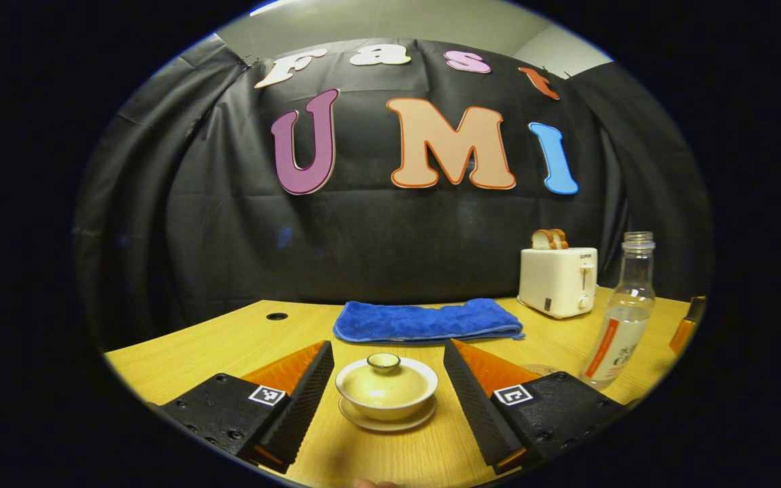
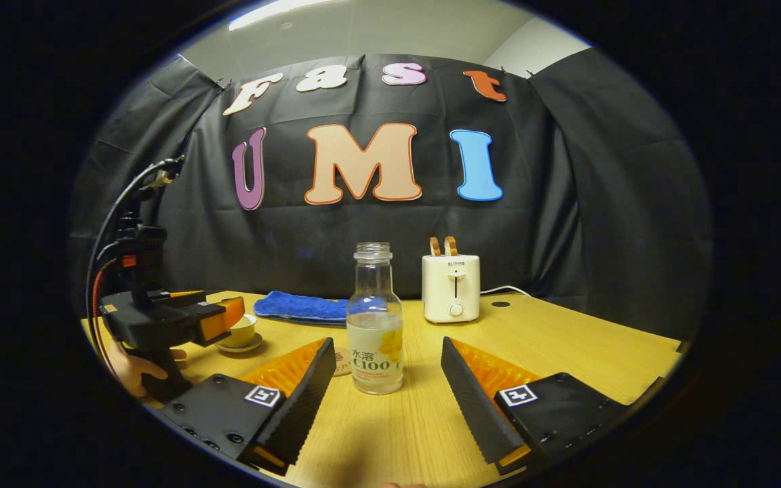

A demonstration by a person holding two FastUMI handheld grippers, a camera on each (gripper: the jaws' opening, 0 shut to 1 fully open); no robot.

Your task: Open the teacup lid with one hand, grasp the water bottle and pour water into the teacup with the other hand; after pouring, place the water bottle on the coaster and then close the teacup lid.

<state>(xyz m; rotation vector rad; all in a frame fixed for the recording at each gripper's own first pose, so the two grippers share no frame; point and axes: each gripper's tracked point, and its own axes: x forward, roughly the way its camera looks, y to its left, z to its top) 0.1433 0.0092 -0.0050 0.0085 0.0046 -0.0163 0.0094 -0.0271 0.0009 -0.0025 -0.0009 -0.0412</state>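
Observation:
A cream teacup (image 1: pixel 386 396) on its saucer stands on the wooden table (image 1: pixel 228 339), its lid (image 1: pixel 384 379) on, between the spread fingers of my open left gripper (image 1: pixel 387 349), which touch nothing. A clear, uncapped water bottle (image 1: pixel 621 318) stands upright to the right, with a round coaster (image 1: pixel 541 369) peeking out beside it. In the right gripper view the bottle (image 2: pixel 375 325) stands just ahead of my open right gripper (image 2: pixel 387 342), untouched, the coaster (image 2: pixel 342 361) behind its left side. The left gripper (image 2: pixel 167 318), held by a hand (image 2: pixel 136 369), sits at the teacup (image 2: pixel 241 331).
A folded blue towel (image 1: pixel 424 320) lies behind the teacup. A white toaster (image 1: pixel 558 281) with bread slices stands at the back right. A cable hole (image 1: pixel 276 316) is at the table's far left. Black cloth walls close in the table's back.

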